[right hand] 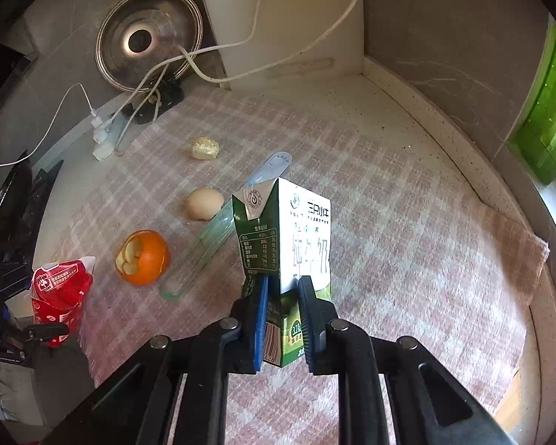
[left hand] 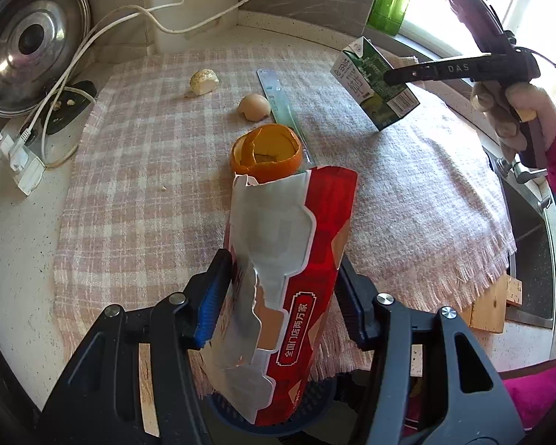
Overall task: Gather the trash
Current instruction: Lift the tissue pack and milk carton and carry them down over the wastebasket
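Trash is in both grips: the right tool [right hand: 282,319] pinches a milk carton [right hand: 289,244] lifted off the counter [right hand: 407,170], the left tool [left hand: 278,296] clamps a red snack wrapper [left hand: 296,259] above a dark basket [left hand: 315,393], apparently for dropping; orange peel [left hand: 265,154] and eggshell [left hand: 254,106] remain on the checked cloth [left hand: 148,148].

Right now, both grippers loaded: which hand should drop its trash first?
Left, probably. The left gripper holds the torn red foil snack bag right above the dark mesh bin below the counter edge. The right gripper grips the green-and-white milk carton over the checked cloth.
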The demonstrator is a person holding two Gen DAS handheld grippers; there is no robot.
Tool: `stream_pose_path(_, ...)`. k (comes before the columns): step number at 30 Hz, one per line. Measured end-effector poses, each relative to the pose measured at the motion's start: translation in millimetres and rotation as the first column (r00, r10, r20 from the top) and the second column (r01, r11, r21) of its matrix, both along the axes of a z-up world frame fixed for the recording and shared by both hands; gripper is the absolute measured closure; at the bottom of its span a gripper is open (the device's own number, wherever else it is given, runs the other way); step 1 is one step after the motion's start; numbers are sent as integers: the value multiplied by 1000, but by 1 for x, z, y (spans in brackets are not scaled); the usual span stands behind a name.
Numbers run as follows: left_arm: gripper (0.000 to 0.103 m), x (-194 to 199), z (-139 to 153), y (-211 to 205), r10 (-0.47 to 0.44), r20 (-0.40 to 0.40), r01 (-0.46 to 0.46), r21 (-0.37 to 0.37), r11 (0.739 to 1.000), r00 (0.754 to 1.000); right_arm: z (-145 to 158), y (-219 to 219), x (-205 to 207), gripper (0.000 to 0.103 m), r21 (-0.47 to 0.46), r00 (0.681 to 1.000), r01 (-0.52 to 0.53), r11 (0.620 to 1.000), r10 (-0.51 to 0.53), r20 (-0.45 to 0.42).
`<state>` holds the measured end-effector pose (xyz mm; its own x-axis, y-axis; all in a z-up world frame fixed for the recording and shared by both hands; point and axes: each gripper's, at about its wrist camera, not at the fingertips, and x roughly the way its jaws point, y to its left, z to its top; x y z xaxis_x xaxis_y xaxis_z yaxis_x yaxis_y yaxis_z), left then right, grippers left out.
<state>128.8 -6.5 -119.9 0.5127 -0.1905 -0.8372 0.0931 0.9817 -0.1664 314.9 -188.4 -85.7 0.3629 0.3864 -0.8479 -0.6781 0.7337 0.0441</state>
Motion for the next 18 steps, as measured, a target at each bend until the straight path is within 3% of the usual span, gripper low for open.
stream_pose_path(4, 47, -6, 3, 4, 13, 15, -12, -15, 1000, 1000, 5, -7, -24, 90, 46, 1000, 9, 999, -9, -9)
stream_pose_path(18, 49, -46, 12, 9, 12, 49, -10, -48, 999, 999, 19, -14, -119, 93, 69, 999, 19, 997, -22, 47)
